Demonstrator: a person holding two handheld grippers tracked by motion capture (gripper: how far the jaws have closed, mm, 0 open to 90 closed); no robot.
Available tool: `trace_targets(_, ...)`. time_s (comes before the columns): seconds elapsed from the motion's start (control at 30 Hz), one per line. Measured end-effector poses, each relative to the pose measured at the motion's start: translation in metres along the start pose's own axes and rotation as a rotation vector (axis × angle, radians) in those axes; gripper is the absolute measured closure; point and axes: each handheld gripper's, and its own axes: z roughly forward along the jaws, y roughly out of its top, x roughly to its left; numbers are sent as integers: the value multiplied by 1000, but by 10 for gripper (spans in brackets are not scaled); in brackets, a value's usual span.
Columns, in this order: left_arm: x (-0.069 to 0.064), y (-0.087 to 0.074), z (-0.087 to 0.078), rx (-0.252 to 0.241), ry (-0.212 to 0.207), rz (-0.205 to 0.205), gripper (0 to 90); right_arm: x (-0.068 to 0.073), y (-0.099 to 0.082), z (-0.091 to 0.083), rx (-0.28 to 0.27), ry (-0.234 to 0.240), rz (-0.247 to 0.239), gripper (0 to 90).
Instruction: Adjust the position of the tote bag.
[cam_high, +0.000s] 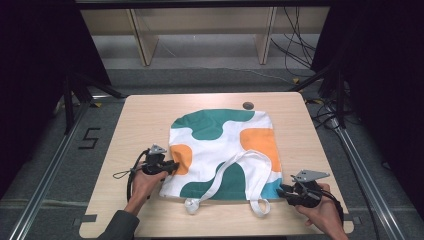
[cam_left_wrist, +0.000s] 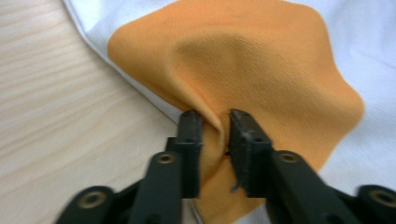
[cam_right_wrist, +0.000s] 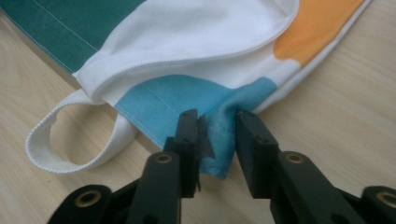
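A flat cloth tote bag (cam_high: 225, 145), white with green, orange and blue patches, lies on the wooden table (cam_high: 145, 115) with its white handles (cam_high: 250, 170) towards the near edge. My left gripper (cam_high: 172, 166) is at the bag's left edge. In the left gripper view it (cam_left_wrist: 215, 116) is shut on a raised fold of the orange patch (cam_left_wrist: 261, 60). My right gripper (cam_high: 281, 191) is at the bag's near right corner. In the right gripper view it (cam_right_wrist: 217, 116) pinches the blue corner (cam_right_wrist: 219, 135), and a handle loop (cam_right_wrist: 70, 140) lies on the table to the left.
A small dark round hole (cam_high: 248, 105) sits in the table just beyond the bag. Bare wood runs around the bag on all sides. Wooden frame legs (cam_high: 142, 40) and cables (cam_high: 295, 50) stand on the floor behind the table, and metal rails (cam_high: 50, 165) flank it.
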Motion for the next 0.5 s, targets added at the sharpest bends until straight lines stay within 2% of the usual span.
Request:
trace_targets(0.03,-1,-1,-3,-1,-3,-9,643,-2,1,-2,-29,1,-15,668)
trace_targets(0.07,-2,-4,-16,7,-9,-1,552,-6,3,-8,-21,22,-31,592)
trace_targets(0.1,-2,-4,-16,7,-9,-1,527,-6,3,-8,-21,22,-31,592)
trace_targets(0.13,-8,-8,-26,-28,-33,-39,486,-6,6,-14,-63,33,-27,526)
trace_targets(0.17,-8,-8,-26,-28,-33,-39,451,-6,6,-14,-63,33,-27,526)
trace_targets(0.2,-10,-10,-32,-14,-48,-29,451,-2,6,-17,-90,60,2,507)
trace_targets(0.23,-15,-13,-37,-21,-50,-28,414,-6,6,-16,-92,44,-36,484)
trace_targets(0.27,-20,-20,-48,-2,-66,9,371,2,5,-19,-72,95,-14,462)
trace_targets(0.3,-20,-20,-48,-2,-66,9,356,2,5,-19,-72,95,-14,462)
trace_targets(0.33,-27,-27,-55,12,-87,21,336,0,5,-19,-87,49,-95,438)
trace_targets(0.37,-27,-27,-55,12,-87,21,327,0,5,-19,-87,49,-95,438)
trace_targets(0.4,-30,-31,-57,19,-83,21,327,2,4,-18,-80,69,-93,431)
trace_targets(0.43,-32,-33,-59,31,-81,35,304,4,4,-19,-67,52,-92,411)
trace_targets(0.47,-35,-36,-61,36,-82,42,304,6,4,-18,-63,61,-97,400)
trace_targets(0.5,-36,-38,-63,48,-71,64,302,5,3,-17,-48,57,-119,398)
